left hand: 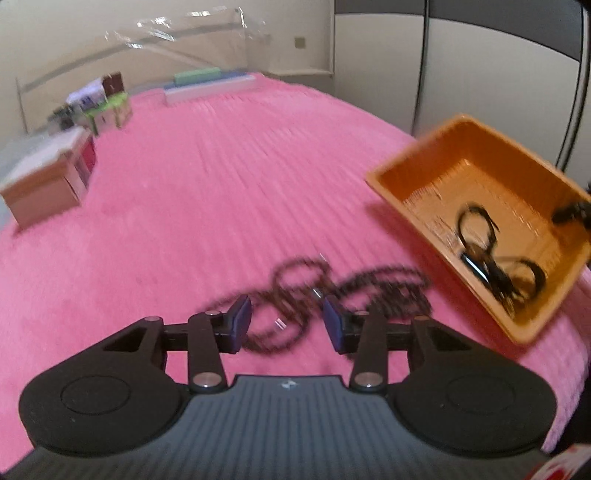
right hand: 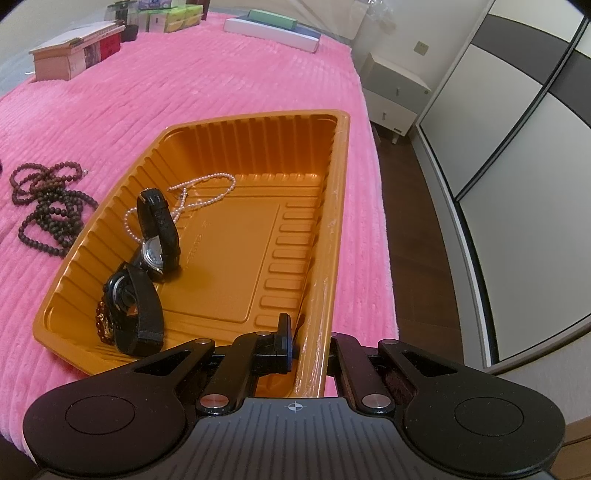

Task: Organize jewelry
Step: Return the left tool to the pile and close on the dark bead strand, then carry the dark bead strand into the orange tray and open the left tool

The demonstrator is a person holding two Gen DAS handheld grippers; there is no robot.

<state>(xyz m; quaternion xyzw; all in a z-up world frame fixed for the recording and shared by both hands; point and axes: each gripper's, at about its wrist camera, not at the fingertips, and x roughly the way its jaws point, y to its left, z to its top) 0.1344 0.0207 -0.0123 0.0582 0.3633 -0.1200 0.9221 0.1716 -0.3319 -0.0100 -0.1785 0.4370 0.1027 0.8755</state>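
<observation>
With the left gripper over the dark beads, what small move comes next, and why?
Probably lower the left gripper and close on the dark bead strand: its jaws stand open above the beads, which lie on the pink blanket outside the orange tray.

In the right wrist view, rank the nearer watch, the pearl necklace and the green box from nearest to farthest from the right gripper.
1. Nearer watch, at the tray's near left, closest to the right gripper.
2. Pearl necklace, mid-tray by the left wall.
3. Green box, at the bed's far end.
</observation>
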